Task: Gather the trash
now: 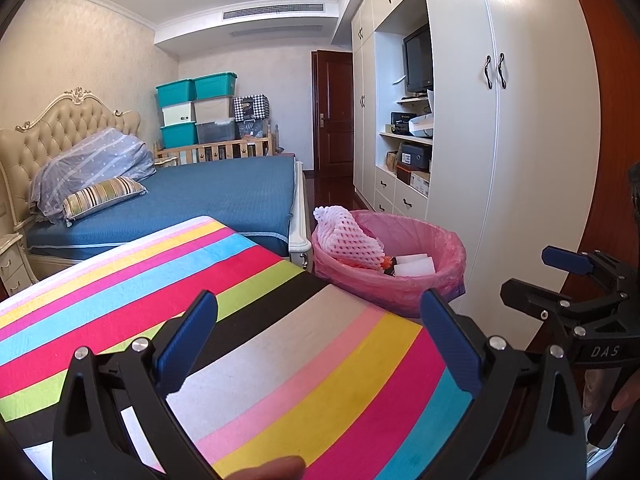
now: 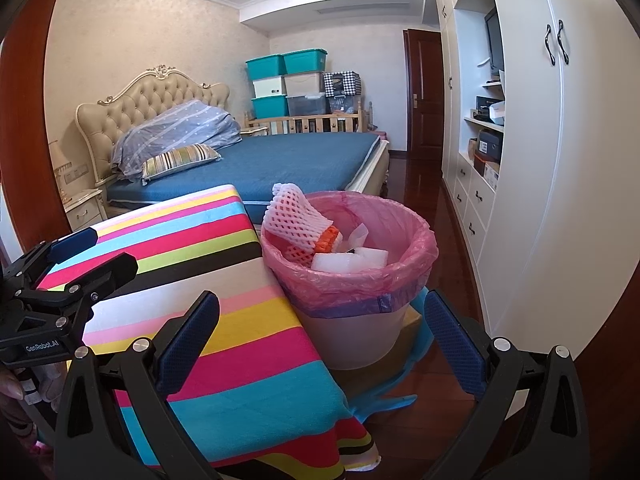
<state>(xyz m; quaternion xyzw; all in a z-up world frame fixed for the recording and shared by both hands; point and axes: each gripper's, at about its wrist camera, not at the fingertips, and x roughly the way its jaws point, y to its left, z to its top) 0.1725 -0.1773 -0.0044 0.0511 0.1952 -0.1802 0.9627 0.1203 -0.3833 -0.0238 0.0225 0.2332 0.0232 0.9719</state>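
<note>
A white bin with a pink liner [image 1: 440, 276] [image 2: 400, 276] stands on the floor beside the striped table. In it lie a pink foam fruit net [image 1: 346, 238] [image 2: 296, 220], white foam pieces [image 1: 414, 266] [image 2: 352, 260] and something orange [image 2: 326, 242]. My left gripper [image 1: 320, 340] is open and empty above the striped tablecloth [image 1: 200, 280]. My right gripper [image 2: 320, 344] is open and empty, held in front of the bin. Each gripper shows in the other's view: the right one [image 1: 572, 276] and the left one [image 2: 76, 256], both with jaws apart.
A bed with a blue cover [image 1: 232, 196] [image 2: 288, 164] stands behind the table. A white wardrobe [image 1: 500, 160] [image 2: 560, 160] runs along the right wall. Stacked storage boxes [image 1: 200, 108] stand at the far wall. A blue sheet [image 2: 384, 400] lies on the dark wood floor under the bin.
</note>
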